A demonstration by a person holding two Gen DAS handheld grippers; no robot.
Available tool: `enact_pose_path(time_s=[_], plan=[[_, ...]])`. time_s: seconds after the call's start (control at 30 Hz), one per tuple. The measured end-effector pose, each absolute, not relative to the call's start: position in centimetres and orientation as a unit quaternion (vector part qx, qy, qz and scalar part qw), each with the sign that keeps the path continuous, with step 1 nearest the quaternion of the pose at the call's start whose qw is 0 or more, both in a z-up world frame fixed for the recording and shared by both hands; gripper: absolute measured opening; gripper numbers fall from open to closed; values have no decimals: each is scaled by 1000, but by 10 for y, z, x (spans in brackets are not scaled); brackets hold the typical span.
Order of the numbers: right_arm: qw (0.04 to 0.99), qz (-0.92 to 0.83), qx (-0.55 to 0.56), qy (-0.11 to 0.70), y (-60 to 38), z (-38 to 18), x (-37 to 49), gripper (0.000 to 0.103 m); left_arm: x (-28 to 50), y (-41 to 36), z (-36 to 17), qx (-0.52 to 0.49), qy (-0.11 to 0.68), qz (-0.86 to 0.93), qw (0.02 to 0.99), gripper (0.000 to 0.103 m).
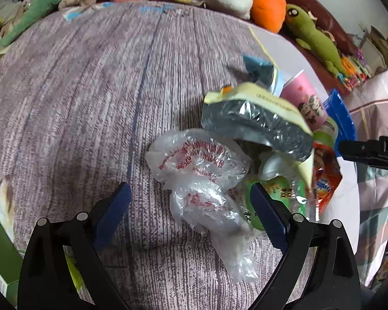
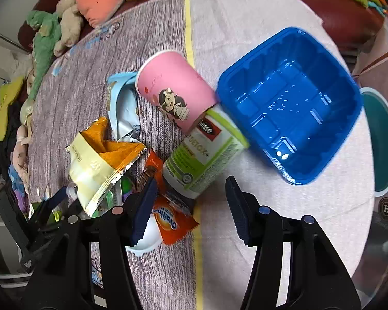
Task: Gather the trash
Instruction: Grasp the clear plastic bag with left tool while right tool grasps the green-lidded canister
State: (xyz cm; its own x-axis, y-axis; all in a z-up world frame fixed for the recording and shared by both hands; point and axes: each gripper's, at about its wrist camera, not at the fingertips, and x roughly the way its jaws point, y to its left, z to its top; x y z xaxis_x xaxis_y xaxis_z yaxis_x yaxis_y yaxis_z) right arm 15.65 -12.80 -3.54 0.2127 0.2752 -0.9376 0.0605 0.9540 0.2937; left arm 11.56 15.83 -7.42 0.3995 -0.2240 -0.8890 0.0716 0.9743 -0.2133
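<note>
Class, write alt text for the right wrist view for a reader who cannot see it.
An open claw hangs over trash on a bed: a green-and-white bottle lying beside a tipped pink cup, an empty blue tray, an orange packet and crumpled wrappers.

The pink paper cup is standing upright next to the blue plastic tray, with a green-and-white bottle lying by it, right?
Not quite. The pink paper cup lies on its side, not upright, as the right wrist view shows. It is next to the blue plastic tray, and the green-and-white bottle does lie by it.
</note>
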Motion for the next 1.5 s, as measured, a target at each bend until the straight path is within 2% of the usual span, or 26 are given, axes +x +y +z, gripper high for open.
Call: enact_pose_path(time_s=[0.37,0.43,0.5,0.57,0.6,0.63,0.8,0.9,1.1,1.17,1.23,1.27,1.5], plan=[[755,57,143,638,-117,-64,178,67,124,154,-84,-49,542,-92,834,93],[755,54,138,639,-115,-68,181,68,122,150,-83,-40,537,-98,837,80],[754,53,138,640,-114,-73,183,68,120,145,-83,-27,532,-95,841,56],[756,52,138,638,-112,-77,184,68,117,145,-81,-32,530,-98,842,48],[759,54,136,635,-111,-78,183,62,115,146,-81,-37,529,-100,842,46],[760,61,136,632,-110,-78,183,58,114,147,-80,-40,528,-99,842,45],[769,92,119,621,-107,-67,172,54,102,151,-68,-58,521,-112,844,44],[775,108,107,614,-110,-55,160,48,95,147,-55,-64,512,-130,847,44],[770,137,77,618,-116,-40,141,48,84,126,-37,-57,498,-162,850,44],[768,140,66,621,-116,-39,138,51,83,118,-37,-54,498,-168,849,44],[768,137,62,623,-119,-39,138,60,85,112,-37,-57,501,-172,846,44],[771,137,60,620,-119,-38,139,61,85,110,-37,-58,500,-172,846,44],[763,149,56,627,-110,-54,158,62,86,110,-36,-56,503,-168,846,44]])
